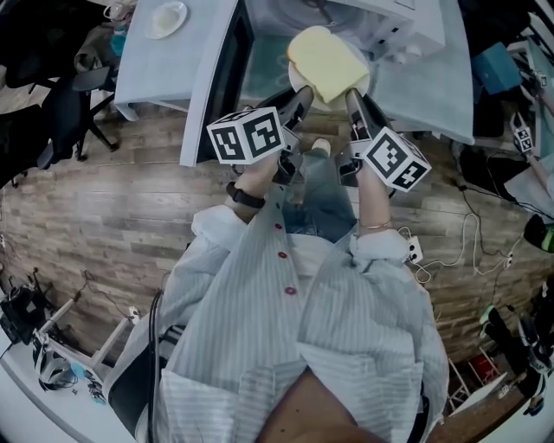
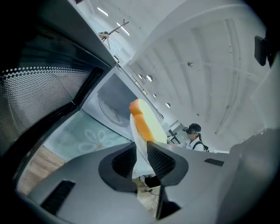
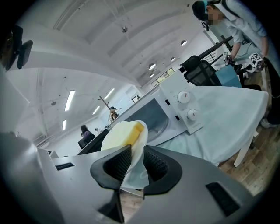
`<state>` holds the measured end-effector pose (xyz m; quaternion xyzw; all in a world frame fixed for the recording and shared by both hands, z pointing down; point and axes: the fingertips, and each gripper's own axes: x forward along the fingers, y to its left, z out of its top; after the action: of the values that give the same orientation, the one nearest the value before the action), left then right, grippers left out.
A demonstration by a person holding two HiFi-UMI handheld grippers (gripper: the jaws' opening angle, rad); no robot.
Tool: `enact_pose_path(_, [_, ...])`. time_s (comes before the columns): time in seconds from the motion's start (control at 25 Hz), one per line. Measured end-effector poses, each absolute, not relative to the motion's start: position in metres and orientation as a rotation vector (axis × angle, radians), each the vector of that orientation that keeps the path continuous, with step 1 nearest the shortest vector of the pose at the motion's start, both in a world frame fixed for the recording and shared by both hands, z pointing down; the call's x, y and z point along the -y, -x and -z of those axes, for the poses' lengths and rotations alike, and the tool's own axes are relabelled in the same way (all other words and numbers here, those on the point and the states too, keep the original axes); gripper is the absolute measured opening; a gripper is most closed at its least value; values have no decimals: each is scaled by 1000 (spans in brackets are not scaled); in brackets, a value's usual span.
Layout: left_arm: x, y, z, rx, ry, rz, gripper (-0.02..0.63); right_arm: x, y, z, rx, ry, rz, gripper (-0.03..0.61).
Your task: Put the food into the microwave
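Food: a slice of bread (image 1: pixel 327 60), pale top with a yellow-orange crust, lies on a white plate (image 1: pixel 299 85); the plate is carried between the two grippers in front of the microwave (image 1: pixel 351 12), above the near edge of the table (image 1: pixel 433 86); the microwave door (image 1: pixel 216 82) stands swung open to the left in the head view; whether the plate has crossed the opening cannot be told.

Left gripper (image 1: pixel 299 99): takes the plate at its left rim; in the left gripper view the plate (image 2: pixel 134 131) runs edge-on between the ribbed pads (image 2: pixel 159 159), the bread (image 2: pixel 146 122) rising just beyond the fingertips; left gripper (image 2: pixel 140 154) jaws stand a narrow way apart, clamped on the rim, pads against both faces; door mesh (image 2: pixel 39 94) at left, cavity (image 2: pixel 113 105) behind the bread.

Right gripper (image 1: pixel 355 102): takes the opposite rim; in the right gripper view the plate (image 3: pixel 143 135) passes down through the gap, the bread (image 3: pixel 119 133) sitting just past the tips to the left; right gripper (image 3: pixel 136 162) jaws likewise narrowly parted and clamped on the rim; beyond it, the microwave (image 3: pixel 164 114) with two round knobs (image 3: pixel 183 97) on the cloth-covered table (image 3: pixel 227 118).
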<state>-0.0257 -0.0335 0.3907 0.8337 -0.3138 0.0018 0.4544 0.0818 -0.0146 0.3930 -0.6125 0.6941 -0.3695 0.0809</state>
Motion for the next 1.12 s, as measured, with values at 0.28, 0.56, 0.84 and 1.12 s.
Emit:
enact_pose_path(0.28, [66, 13, -397, 829, -2016, 3, 72, 54, -95, -400, -2141, 1779, 1157, 104])
enact_pose_path(0.56, [90, 5, -401, 905, -1959, 19, 72, 86, -102, -402, -2238, 1717, 1210, 104])
enact_pose_path(0.84, [95, 5, -412, 993, -1901, 30, 74, 100, -103, -411, -2339, 1632, 1263, 104])
enact_pose_path(1.12, [99, -8, -412, 1033, -1870, 69, 75, 109, -113, -410, -2414, 1587, 1267, 104])
